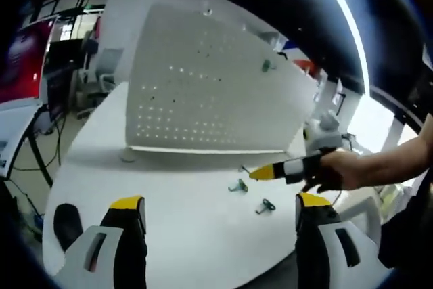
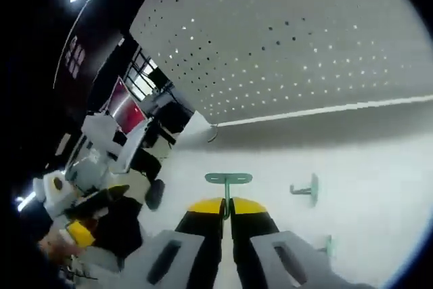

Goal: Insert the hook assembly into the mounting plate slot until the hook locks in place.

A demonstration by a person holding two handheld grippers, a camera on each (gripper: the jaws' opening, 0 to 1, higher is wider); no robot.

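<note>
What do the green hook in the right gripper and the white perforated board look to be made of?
Small green hook: looks like painted or coated metal, thin flat plate and slim stem with an even matte colour; plastic is possible. White perforated board: seems thin sheet metal or plastic, matte white, with regular punched holes that let light through.

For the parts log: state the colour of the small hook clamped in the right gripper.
Pale green metal hook, pinched between the right gripper yellow-tipped jaws; right gripper view shows it best.

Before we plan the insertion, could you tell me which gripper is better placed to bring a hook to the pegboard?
Right. The right gripper is shut on a green hook, facing the pegboard. The left gripper is open and holds nothing, farther back over the table.
</note>
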